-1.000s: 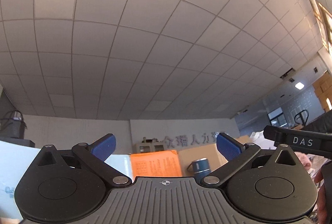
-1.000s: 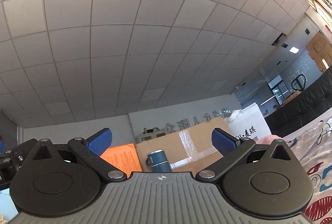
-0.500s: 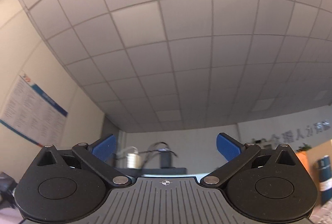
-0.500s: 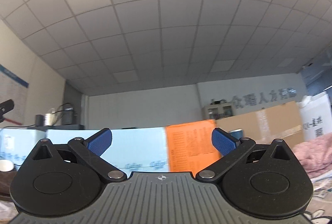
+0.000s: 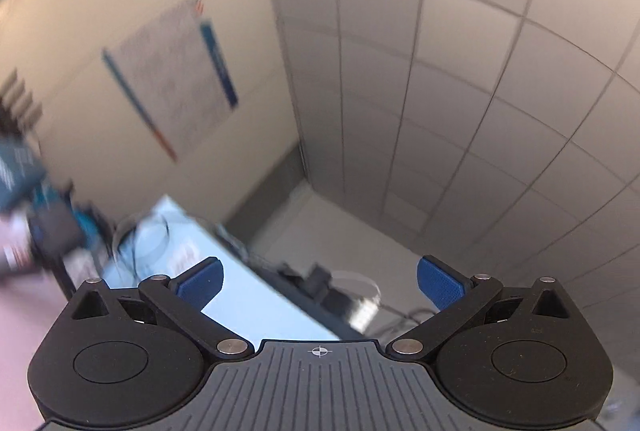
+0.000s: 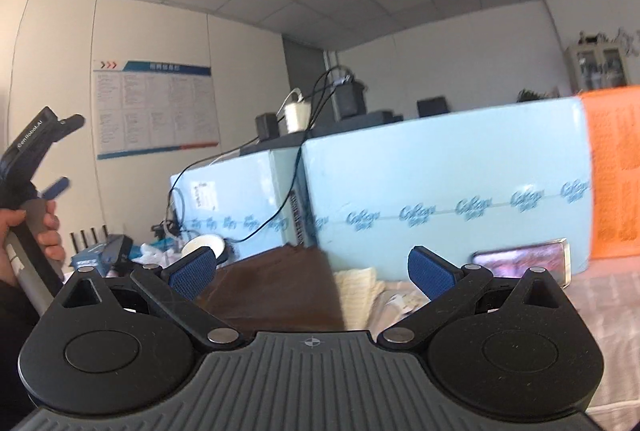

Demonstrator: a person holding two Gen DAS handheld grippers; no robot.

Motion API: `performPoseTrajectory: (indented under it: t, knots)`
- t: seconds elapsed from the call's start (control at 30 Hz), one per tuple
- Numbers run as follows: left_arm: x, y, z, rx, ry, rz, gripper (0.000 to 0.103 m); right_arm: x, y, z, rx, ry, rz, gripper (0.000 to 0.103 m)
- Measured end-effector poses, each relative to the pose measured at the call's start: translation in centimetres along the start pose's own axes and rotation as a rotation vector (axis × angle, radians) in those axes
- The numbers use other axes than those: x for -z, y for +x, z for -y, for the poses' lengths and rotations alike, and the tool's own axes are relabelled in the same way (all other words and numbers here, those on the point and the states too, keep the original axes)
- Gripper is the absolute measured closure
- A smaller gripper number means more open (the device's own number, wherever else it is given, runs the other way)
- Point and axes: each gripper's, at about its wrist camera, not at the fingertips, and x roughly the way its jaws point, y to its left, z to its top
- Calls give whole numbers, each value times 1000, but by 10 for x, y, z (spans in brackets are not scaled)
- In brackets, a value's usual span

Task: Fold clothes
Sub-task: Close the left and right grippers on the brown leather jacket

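While both tools are tipped upward, the right gripper (image 6: 312, 273) has its blue pads (image 6: 191, 272) spread wide with nothing between them. Just beyond it a brown garment (image 6: 276, 291) lies on the table, touching a cream garment (image 6: 360, 291) on its right. Behind these clothes stand pale blue foam blocks (image 6: 440, 191), with an orange sheet (image 6: 612, 171) at their right end and a shiny phone-like thing (image 6: 520, 259) propped at their foot. Black cables (image 6: 296, 167) trail down from small devices on top of the blocks. At the far left of that view a hand (image 6: 24, 235) grips the handle of the other tool.

The left gripper (image 5: 318, 283) is also spread wide and empty. Its view is tilted and blurred, showing ceiling tiles (image 5: 480, 71), a wall poster (image 5: 172, 79) and a corner of the blue foam; no clothes can be made out there.
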Motion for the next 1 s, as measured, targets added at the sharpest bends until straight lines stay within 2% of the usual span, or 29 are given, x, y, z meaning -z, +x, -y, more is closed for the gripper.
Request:
performPoseTrajectory:
  t: [0.07, 0.17, 0.23, 0.3, 0.4, 0.5, 0.57, 0.67, 0.73, 0.8, 0.87, 1.0]
  knots:
    - [13, 26, -45, 54, -187, -152, 0, 4, 28, -4, -28, 19, -76, 0]
    - [36, 46, -104, 70, -356, -270, 0, 19, 57, -15, -40, 1, -158, 0]
    - [51, 50, -136, 8, -424, -281, 0, 30, 79, -23, -33, -25, -203, 0]
    - [52, 58, -159, -55, -474, -322, 0, 41, 103, -32, -36, -51, -239, 0]
    - [52, 67, -177, -76, -500, -405, 0, 56, 140, -48, -42, -82, -269, 0]
    - [61, 78, -190, -59, -551, -516, 0, 70, 176, -66, -25, -122, -296, 0]
    - [65, 84, -191, -9, -567, -561, 0, 80, 197, -76, 23, -161, -324, 0]
    - [68, 85, -190, 79, -577, -577, 0, 94, 214, -83, 147, -234, -364, 0]
    - [67, 87, -188, 148, -579, -573, 0, 100, 215, -81, 193, -275, -357, 0]
    - [66, 95, -187, 199, -567, -576, 0, 97, 210, -74, 248, -263, -333, 0]
    - [66, 112, -189, 176, -554, -587, 0, 91, 203, -66, 298, -258, -304, 1]
    - [77, 146, -200, 39, -571, -575, 0, 83, 194, -53, 388, -308, -258, 1]
